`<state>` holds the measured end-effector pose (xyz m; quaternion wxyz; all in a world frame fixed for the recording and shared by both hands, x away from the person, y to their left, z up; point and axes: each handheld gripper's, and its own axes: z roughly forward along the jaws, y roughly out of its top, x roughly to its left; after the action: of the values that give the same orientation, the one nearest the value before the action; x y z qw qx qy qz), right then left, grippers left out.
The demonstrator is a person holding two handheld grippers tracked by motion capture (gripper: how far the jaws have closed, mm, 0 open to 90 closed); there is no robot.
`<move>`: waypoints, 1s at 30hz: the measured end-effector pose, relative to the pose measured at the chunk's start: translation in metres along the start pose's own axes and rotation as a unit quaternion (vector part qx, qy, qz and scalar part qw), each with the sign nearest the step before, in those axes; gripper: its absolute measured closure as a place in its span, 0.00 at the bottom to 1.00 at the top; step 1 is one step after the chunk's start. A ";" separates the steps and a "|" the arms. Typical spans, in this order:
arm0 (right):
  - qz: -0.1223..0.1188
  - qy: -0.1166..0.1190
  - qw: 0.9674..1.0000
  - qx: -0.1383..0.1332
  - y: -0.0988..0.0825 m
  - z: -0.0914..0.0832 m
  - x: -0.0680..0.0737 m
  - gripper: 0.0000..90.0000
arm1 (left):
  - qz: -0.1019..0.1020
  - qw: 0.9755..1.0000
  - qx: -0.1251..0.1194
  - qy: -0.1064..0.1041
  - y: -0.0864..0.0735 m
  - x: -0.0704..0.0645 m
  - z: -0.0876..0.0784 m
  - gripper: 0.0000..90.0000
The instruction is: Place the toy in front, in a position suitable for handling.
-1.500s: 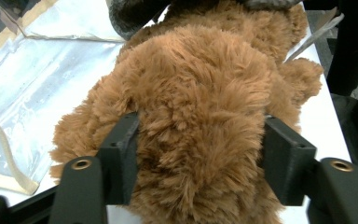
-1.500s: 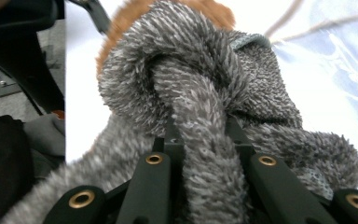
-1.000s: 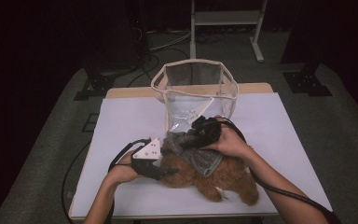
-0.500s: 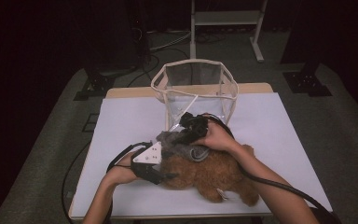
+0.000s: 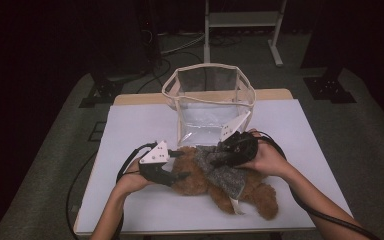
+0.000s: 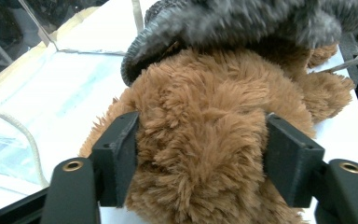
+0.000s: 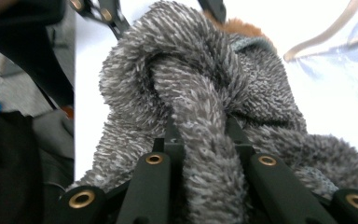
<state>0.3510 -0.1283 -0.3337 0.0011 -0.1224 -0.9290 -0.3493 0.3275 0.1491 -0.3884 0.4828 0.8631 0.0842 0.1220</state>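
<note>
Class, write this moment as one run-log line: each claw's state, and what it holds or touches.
left claw: just opening, jaws astride teddy | right claw: shut on grey garment | bag: upright behind teddy

Clear bag [image 5: 207,102] stands upright at the table's [image 5: 130,130] far middle, mouth open upward, blocking passage straight back from the plush bear [image 5: 215,182]. Left and right of the bag: bare tabletop, free to pass. Just in front of the bag the bear, its grey garment [image 5: 225,172] and both hands crowd the space. Table's near-left corner, away from the bag, is free.
</note>
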 end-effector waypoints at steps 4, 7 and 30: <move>0.008 -0.003 1.000 0.004 -0.006 0.007 -0.007 0.84 | 0.005 1.000 0.019 -0.007 -0.004 0.001 -0.008 0.25; 0.006 -0.011 1.000 0.004 -0.003 0.006 -0.010 0.84 | -0.004 0.999 0.034 -0.010 -0.012 0.003 -0.007 0.25; -0.019 -0.019 0.999 0.023 0.024 0.011 -0.010 0.84 | 0.000 0.999 0.020 -0.026 -0.011 -0.001 0.002 0.36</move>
<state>0.3673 -0.1056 -0.3271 -0.0208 -0.1113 -0.9386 -0.3258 0.3269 0.1528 -0.3986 0.4674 0.8756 0.0734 0.0976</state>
